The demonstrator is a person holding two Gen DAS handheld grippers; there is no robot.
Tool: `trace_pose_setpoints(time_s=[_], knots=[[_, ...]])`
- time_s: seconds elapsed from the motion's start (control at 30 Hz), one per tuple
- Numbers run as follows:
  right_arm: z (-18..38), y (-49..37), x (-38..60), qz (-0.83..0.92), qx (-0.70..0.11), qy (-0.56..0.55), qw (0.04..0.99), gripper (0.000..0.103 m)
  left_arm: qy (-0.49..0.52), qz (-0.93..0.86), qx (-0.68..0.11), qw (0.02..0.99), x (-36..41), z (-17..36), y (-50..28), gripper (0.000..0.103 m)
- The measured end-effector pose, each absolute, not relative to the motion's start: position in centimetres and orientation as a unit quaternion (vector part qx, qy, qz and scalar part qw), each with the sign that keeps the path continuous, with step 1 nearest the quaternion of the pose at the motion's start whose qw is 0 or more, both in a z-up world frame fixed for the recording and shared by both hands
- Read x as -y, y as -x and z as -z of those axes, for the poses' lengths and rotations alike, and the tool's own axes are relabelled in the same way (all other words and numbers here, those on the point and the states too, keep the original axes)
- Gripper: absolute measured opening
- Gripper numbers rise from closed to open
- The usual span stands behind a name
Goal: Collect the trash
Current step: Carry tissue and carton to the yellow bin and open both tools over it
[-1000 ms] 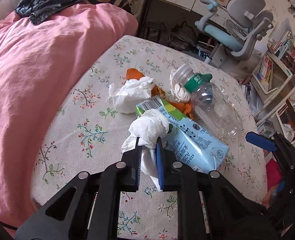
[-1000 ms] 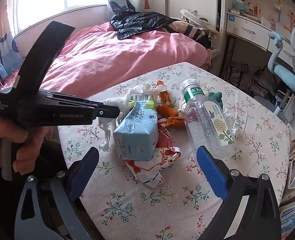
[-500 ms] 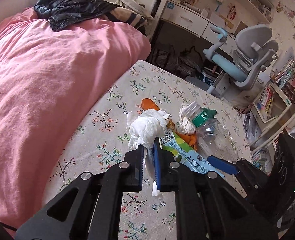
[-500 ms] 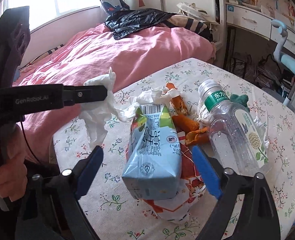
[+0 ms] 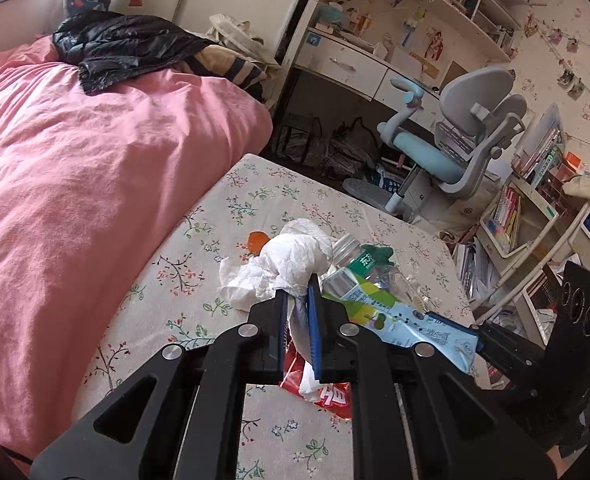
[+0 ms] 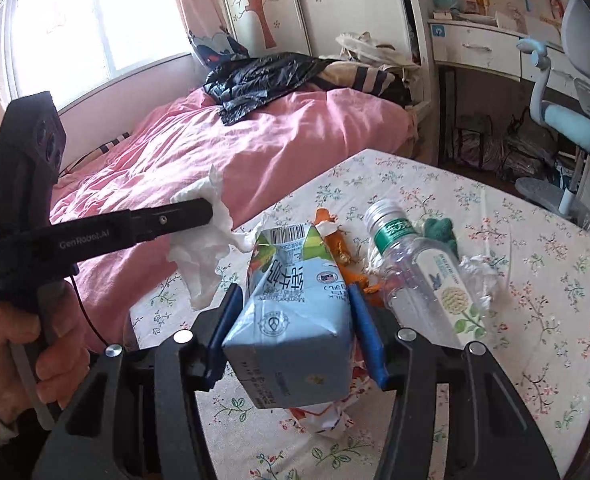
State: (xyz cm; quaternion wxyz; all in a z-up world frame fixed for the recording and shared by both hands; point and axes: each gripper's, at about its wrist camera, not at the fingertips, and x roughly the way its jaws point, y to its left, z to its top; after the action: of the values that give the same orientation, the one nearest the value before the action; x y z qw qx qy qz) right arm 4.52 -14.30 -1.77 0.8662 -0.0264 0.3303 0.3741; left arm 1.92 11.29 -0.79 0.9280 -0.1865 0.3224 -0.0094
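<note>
My left gripper (image 5: 297, 300) is shut on a crumpled white tissue (image 5: 295, 258) and holds it above the floral table (image 5: 223, 240); it also shows in the right wrist view (image 6: 205, 210), with the tissue (image 6: 203, 256) hanging from it. My right gripper (image 6: 293, 312) is closed on a light-blue milk carton (image 6: 291, 320), one blue pad on each side, the carton lifted off the table. On the table lie a clear plastic bottle (image 6: 427, 276), orange peel (image 6: 335, 240), another tissue (image 5: 239, 284) and a red wrapper (image 6: 323, 416).
A bed with a pink duvet (image 5: 75, 168) borders the table's left side, a black jacket (image 5: 123, 46) on it. A blue-grey desk chair (image 5: 459, 148) and a desk (image 5: 355, 68) stand beyond the table. Bookshelves (image 5: 535, 208) stand at the right.
My left gripper has lifted the tissue up and away from the pile. My right gripper has moved in, closed on the milk carton and raised it.
</note>
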Motion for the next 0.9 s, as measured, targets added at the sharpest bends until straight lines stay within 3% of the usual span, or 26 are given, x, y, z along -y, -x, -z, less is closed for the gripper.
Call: trace_pose_setpoints(time_s=[0.43, 0.63, 0.9], knots=[[-1.0, -3.0, 30.3, -0.208, -0.311, -0.008, 0.927, 0.053, 0.216, 0.158, -0.285, 0.920, -4.8, -0.6, -0.7, 0.009], [1.6, -1.2, 39.5, -0.104, -0.367, -0.006, 0.924, 0.053, 0.186, 0.211, -0.298, 0.912, 1.3, -0.6, -0.3, 0.009], [9.6, 1.2, 48.7, -0.013, -0.492, 0.007, 0.870, 0.053, 0.125, 0.309, -0.325, 0.885, 14.0, -0.2, 0.5, 0.009]])
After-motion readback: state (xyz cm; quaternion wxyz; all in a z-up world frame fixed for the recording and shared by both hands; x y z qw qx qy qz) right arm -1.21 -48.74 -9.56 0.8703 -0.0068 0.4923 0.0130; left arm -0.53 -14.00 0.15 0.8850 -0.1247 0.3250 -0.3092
